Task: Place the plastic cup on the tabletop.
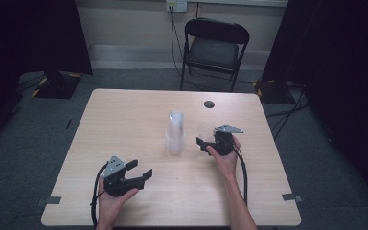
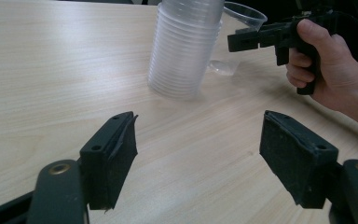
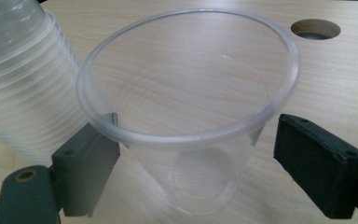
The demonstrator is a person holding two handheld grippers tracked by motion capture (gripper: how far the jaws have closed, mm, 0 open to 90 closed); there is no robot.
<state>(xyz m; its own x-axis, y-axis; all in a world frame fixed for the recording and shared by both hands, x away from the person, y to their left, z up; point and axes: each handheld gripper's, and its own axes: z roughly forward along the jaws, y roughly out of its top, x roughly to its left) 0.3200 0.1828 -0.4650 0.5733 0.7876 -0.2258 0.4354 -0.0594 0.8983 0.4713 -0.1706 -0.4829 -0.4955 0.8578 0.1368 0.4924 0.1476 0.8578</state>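
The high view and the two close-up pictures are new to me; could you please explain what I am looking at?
There is no robot here: a person at a wooden table works two hand-held tongs. The high view is taken from above the person's side and looks forward and down. Each of the other two pictures comes from a camera riding on one pair of tongs, looking along its black jaws.

On the table stands a stack of clear plastic cups, with a round cable hole behind it and a folding chair beyond the table.

The left tongs are open and empty, pointing towards the stack. The right tongs are open around a single clear plastic cup that stands beside the stack. One jaw is right against the cup and the other is clear of it, so nothing is gripped.
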